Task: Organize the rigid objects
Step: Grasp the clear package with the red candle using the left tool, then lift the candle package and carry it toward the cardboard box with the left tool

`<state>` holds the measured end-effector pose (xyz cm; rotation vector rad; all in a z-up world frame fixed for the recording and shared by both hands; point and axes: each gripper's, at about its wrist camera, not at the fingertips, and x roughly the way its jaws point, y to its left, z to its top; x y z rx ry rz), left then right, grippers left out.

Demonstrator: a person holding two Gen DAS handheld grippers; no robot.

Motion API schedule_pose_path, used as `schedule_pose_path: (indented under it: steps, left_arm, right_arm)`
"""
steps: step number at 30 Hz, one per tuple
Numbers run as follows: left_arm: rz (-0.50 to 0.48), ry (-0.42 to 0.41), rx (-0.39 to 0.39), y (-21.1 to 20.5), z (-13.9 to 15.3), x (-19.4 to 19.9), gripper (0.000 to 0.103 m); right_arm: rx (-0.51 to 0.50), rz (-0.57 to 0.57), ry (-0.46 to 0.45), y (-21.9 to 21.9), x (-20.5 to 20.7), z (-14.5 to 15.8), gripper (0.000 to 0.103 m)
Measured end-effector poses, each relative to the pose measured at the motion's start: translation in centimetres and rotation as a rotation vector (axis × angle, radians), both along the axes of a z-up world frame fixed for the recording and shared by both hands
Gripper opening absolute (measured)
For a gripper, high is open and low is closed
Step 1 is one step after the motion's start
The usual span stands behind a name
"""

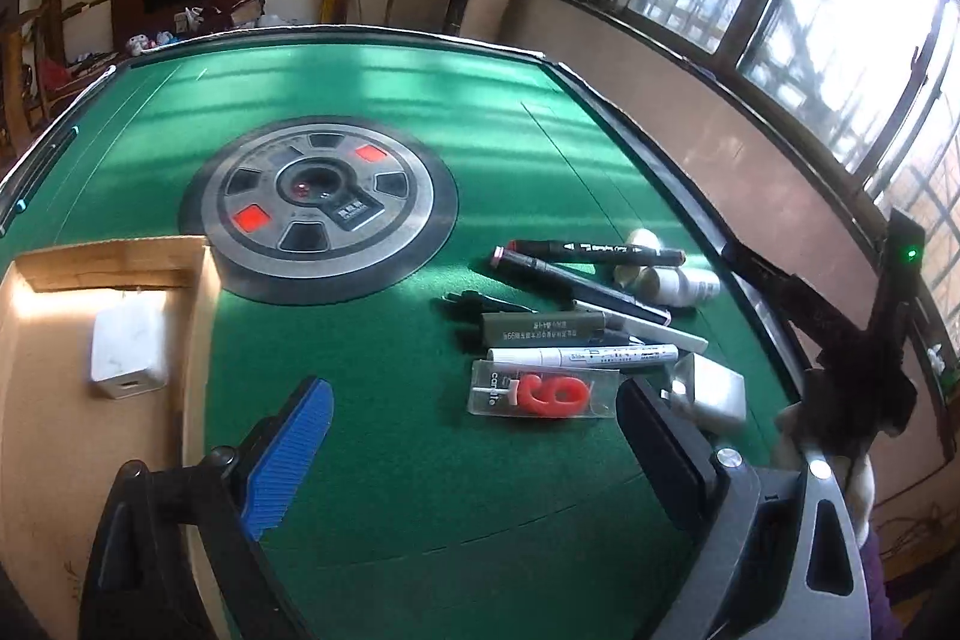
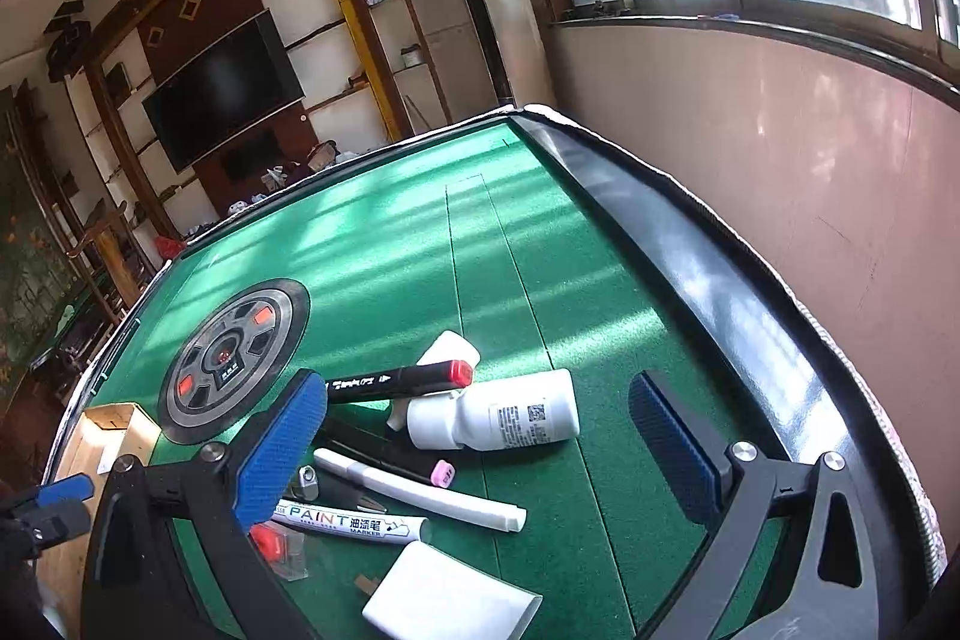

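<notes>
Both claws are spread wide and hold nothing: the left claw [image 1: 474, 430] hovers over bare green felt of the desk [image 1: 372, 460], the right claw [image 2: 480, 421] above a white bottle [image 2: 522, 418]. The rigid things lie heaped near the desk's right edge: markers, a paint pen [image 2: 351, 520], a packaged red candle [image 1: 540, 394]. One white charger [image 1: 129, 352] sits inside the cardboard box [image 1: 54, 430] at left.

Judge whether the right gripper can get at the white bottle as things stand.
Probably yes: the right gripper is open and empty, with the white bottle lying between its fingers; only the black marker rests nearby.
</notes>
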<state>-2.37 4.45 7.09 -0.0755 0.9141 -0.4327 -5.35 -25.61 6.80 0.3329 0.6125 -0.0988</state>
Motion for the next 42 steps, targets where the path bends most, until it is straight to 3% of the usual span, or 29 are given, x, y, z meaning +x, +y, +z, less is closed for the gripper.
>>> schedule_pose_path:
  steps: [8, 10, 12, 14, 20, 22, 25, 29, 33, 35, 37, 42]
  left_arm:
    - [-0.06, -0.026, 0.218, -8.0, -3.7, 4.8, 0.097]
    - [-0.082, 0.019, 0.221, -8.7, -5.0, 4.9, 0.098]
    - [-0.116, 0.053, 0.153, -8.5, -5.6, 4.2, 0.097]
    - [-0.172, 0.024, 0.259, -9.3, -5.8, 2.5, 0.09]
    - [-0.292, 0.032, 0.279, -8.1, -5.5, -2.3, 0.09]
    - [-0.286, -0.009, 0.264, -7.2, -4.4, -2.8, 0.091]
    - [-0.191, -0.066, 0.225, -5.6, -2.6, -1.4, 0.091]
    - [-0.113, -0.004, 0.123, -5.2, -2.3, 2.8, 0.091]
    - [-0.109, 0.031, 0.219, -8.2, -4.7, 5.9, 0.093]
    - [-0.144, 0.065, 0.207, -9.1, -5.7, 6.0, 0.092]
    - [-0.213, 0.032, 0.288, -10.3, -6.1, 4.4, 0.092]
    - [-0.317, 0.069, 0.3, -9.2, -5.9, 0.6, 0.092]
  right_arm:
    - [0.051, 0.067, -0.005, 0.6, -0.2, 0.1, 0.101]
    - [0.06, 0.069, 0.005, 0.6, -0.2, 0.0, 0.101]
    - [0.075, 0.067, 0.016, 0.4, -0.3, -0.1, 0.101]
    - [0.084, 0.063, 0.026, 0.3, -0.1, -0.2, 0.101]
    - [0.094, 0.073, 0.063, 0.4, 0.1, -0.8, 0.101]
    - [0.094, 0.066, 0.065, 0.4, 0.0, -0.8, 0.101]
    - [0.1, 0.051, 0.069, 0.0, 0.1, -0.9, 0.101]
    - [0.098, 0.041, 0.083, -0.2, 0.3, -1.3, 0.101]
    - [0.085, 0.039, 0.102, 0.0, 0.7, -1.6, 0.101]
    - [0.086, 0.038, 0.113, -0.1, 0.8, -1.8, 0.101]
    - [0.097, 0.04, 0.123, -0.2, 1.0, -2.0, 0.101]
    - [0.126, 0.062, 0.147, 0.0, 1.3, -2.5, 0.101]
